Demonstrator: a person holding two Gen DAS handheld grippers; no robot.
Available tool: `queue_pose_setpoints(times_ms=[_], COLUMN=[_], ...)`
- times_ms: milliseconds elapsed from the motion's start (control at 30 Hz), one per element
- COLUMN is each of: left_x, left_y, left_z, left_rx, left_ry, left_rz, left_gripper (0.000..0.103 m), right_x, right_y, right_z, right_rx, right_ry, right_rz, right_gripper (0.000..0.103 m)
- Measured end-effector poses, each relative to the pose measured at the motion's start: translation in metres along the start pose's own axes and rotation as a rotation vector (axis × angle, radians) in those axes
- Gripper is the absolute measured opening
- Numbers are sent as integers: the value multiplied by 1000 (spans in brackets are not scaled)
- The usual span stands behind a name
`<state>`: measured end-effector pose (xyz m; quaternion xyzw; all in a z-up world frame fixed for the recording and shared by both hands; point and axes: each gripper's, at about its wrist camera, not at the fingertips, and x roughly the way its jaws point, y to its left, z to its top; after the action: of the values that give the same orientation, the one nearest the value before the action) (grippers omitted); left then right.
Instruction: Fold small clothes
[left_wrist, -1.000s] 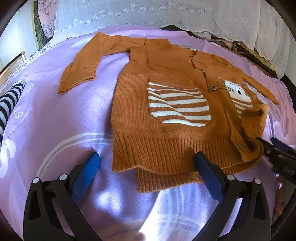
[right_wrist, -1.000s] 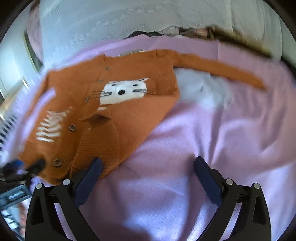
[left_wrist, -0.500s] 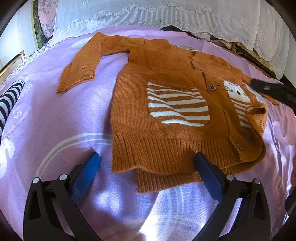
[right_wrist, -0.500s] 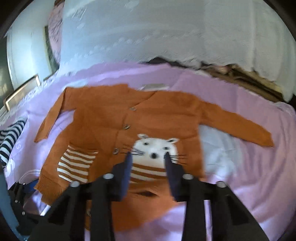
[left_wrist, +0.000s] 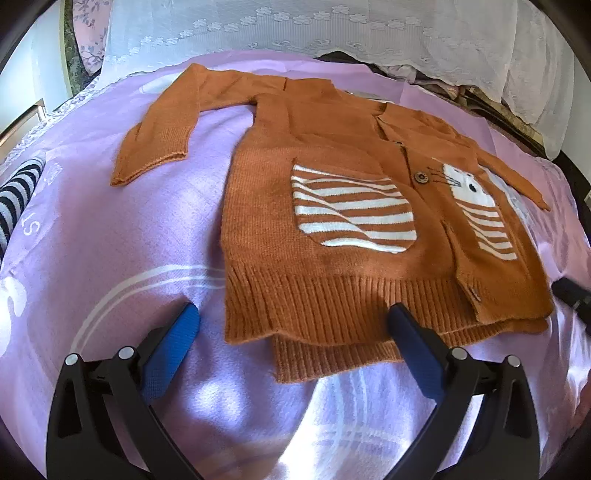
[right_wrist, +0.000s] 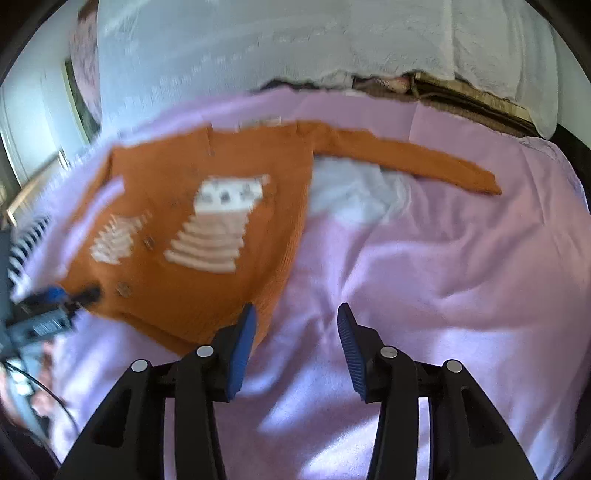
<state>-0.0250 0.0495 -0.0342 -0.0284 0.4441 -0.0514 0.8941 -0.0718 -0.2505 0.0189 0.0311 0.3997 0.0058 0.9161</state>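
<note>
Orange knitted cardigan with striped pockets (left_wrist: 332, 229) is lying flat on the lilac bedsheet (left_wrist: 110, 240). I'm holding the left gripper (left_wrist: 291, 325) wide over its hem; right gripper (right_wrist: 293, 325) (jaws just reopening, half-spread, empty) is hovering beside the hem corner.

Only white letters "ST" can be read, printed sideways on the purple bedsheet (left_wrist: 92, 236) at the left edge in the left wrist view.

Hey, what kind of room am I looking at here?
Probably a bedroom: an orange knit cardigan lies on a lilac bedsheet, with white lace-covered bedding piled behind it.
</note>
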Motion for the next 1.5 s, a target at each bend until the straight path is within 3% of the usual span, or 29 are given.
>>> queue_pose_setpoints(times_ms=[100, 200, 333, 367, 433, 500, 633, 700, 767, 867, 967, 1067, 1133, 1167, 1200, 1300, 1433, 1500], left_x=[-2, -9, -21, -23, -26, -21, 6, 10, 3, -9, -2, 14, 24, 31, 36, 41, 31, 27], left_y=[1, 14, 49, 57, 75, 92, 122, 124, 115, 86, 58, 51, 56, 63, 66, 81, 90, 102], left_z=[2, 8, 26, 32, 47, 62, 82, 83, 80, 77, 82, 90, 95, 100, 102, 105, 107, 113], left_rx=[25, 35, -35, -56, -88, -103, -200, -219, -170, -16, 122, 182, 167, 145, 130, 88, 110, 106], left_ry=[21, 30, 33, 22, -29, -57, -6, -21, -77, -167, -168, -143, -110, -78, -49, -24, -46, -53], left_rz=[-15, -32, -155, -135, -5, 83, 107, 129, 192, 269, 264, 283, 260, 219, 191, 121, 124, 170], left_gripper=[99, 99, 99, 99, 99, 99, 99, 99, 99, 99, 99, 99, 92, 72, 62, 58, 32, 16], right_x=[-2, 19, 52, 53, 49, 56, 58, 58, 59, 55, 54, 54, 54, 54, 54, 54, 54, 54], right_y=[11, 31, 28, 24, 10, 4, 13, 13, 11, 14, 14, 14, 14, 14, 14, 14, 14, 14], right_z=[18, 23, -1, -2, 2, 1, 2, 2, 3, -1, -2, -2, -2, -2, -2, -2, -2, -2], right_rx=[-16, -65, -61, -35, 39, 75, 33, 33, 37, 29, 28, 28, 28, 28, 27, 27, 27, 26], right_ry=[-49, -15, 47, 55, 35, 50, 50, 50, 49, 50, 49, 49, 49, 49, 49, 49, 49, 49], right_rz=[30, 55, 30, 57, 120, 136, 101, 103, 108, 99, 98, 98, 98, 97, 97, 97, 97, 96], right_gripper=[47, 65, 84, 86, 95, 96, 98, 99, 99, 99, 99, 99, 99, 99, 99, 99, 99, 99])
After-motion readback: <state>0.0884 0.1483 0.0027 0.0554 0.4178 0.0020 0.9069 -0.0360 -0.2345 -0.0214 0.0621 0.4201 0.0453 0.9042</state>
